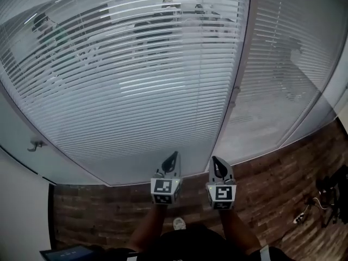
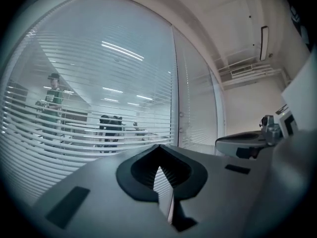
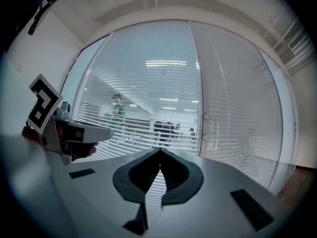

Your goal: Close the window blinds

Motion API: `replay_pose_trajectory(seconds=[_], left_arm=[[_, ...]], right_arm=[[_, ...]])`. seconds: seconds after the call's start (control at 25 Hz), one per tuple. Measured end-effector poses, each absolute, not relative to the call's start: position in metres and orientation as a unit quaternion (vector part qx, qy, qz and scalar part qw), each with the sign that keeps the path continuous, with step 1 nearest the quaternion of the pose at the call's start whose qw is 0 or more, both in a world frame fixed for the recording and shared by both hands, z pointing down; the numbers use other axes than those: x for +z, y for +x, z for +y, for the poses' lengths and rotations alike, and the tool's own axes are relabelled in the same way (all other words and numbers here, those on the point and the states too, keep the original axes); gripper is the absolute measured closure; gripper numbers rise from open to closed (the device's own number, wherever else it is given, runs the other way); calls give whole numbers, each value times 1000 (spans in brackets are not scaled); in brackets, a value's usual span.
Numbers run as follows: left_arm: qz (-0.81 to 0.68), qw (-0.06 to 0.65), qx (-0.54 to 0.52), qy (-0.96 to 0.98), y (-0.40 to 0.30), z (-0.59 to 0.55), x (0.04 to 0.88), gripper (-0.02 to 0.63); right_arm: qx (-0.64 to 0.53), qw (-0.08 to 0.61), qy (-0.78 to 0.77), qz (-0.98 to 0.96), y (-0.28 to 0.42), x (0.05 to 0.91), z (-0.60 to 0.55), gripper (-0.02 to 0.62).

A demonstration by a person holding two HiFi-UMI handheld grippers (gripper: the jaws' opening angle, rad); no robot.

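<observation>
The window blinds hang in two panels behind glass. The left panel [image 1: 125, 75] has its slats tilted open, so people and desks beyond show through. The slats of the right panel [image 1: 277, 69] are turned closer together and it looks more opaque. A grey post [image 1: 241, 64] divides them and carries a small fitting [image 1: 235, 93]. My left gripper [image 1: 173, 157] and right gripper [image 1: 216, 162] are held side by side low in front of the glass, both shut and holding nothing. The left gripper [image 2: 159, 150] points at the left panel [image 2: 89, 98]. The right gripper [image 3: 160, 153] points near the post [image 3: 200, 108].
A small handle [image 1: 35, 144] sticks out of the glass at the left, next to a white wall [image 1: 22, 211]. Dark wood flooring [image 1: 98, 211] runs below. Cables and a stand [image 1: 326, 200] lie at the right. A tablet-like device [image 1: 65, 253] sits at the bottom left.
</observation>
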State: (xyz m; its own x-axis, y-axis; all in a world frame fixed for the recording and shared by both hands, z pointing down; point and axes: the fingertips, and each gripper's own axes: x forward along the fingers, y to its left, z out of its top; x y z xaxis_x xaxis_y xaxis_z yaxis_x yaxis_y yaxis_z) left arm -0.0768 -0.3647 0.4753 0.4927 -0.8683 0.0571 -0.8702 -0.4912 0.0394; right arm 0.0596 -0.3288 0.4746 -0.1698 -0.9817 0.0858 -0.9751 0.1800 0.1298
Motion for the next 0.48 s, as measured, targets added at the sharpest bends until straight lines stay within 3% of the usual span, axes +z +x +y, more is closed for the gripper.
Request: replay_pose_trajectory(seconds=[0.48], left_arm=[[-472,20,28,881,-58,-392,505,611]], right_arm=[[-14,65,647,-759,67,497,-363,594]])
